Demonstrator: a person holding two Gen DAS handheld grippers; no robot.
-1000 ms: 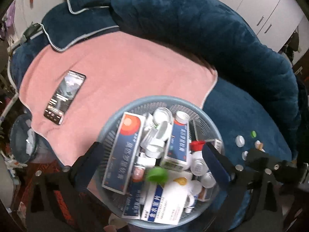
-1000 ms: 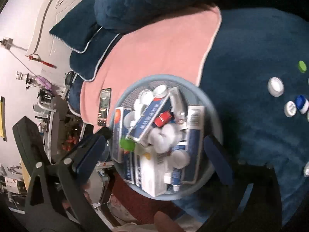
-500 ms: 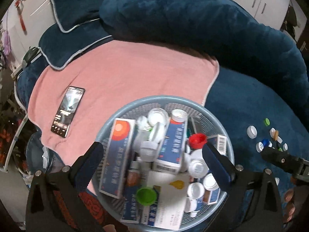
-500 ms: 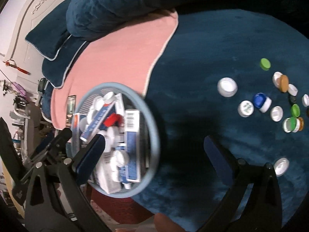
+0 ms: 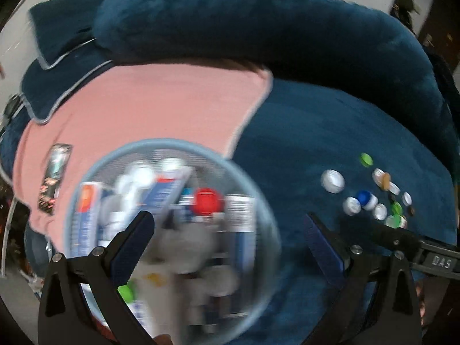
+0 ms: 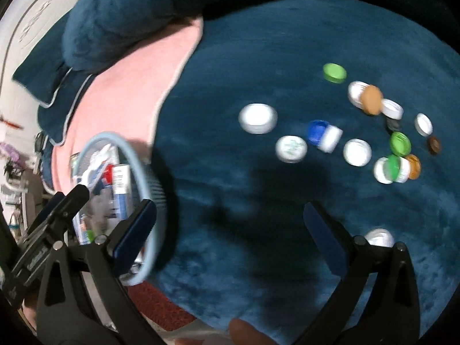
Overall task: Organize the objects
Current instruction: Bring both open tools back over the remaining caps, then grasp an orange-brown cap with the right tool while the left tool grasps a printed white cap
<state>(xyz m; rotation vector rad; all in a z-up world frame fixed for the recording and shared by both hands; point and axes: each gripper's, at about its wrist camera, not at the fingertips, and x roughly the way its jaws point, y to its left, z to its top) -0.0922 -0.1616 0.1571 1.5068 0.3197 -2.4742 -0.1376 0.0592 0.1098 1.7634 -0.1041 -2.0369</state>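
A round light-blue mesh basket [image 5: 267,218] [image 6: 149,178] sits on the dark blue bed, packed with medicine boxes, white bottles and a red cap [image 5: 205,199]. My left gripper [image 5: 230,230] hangs open above the basket's right half. Several loose bottle caps [image 6: 356,132] [image 5: 371,198] in white, green, blue and orange lie scattered on the blue cover to the right. My right gripper [image 6: 230,221] is open over bare blue cover, between the basket and the caps. One white cap [image 6: 378,237] lies by its right finger. The view is motion-blurred.
A pink towel [image 5: 161,106] [image 6: 138,83] covers the bed's left side, with a phone [image 5: 56,178] lying on it. A thick dark blue rolled duvet [image 5: 244,23] runs along the back. White cupboards stand behind. The bed's edge and red floor mat [image 6: 161,307] lie near me.
Both grippers have swung right. The basket has slid to the left in both views and the scattered caps have come closer and larger. Both stay open.
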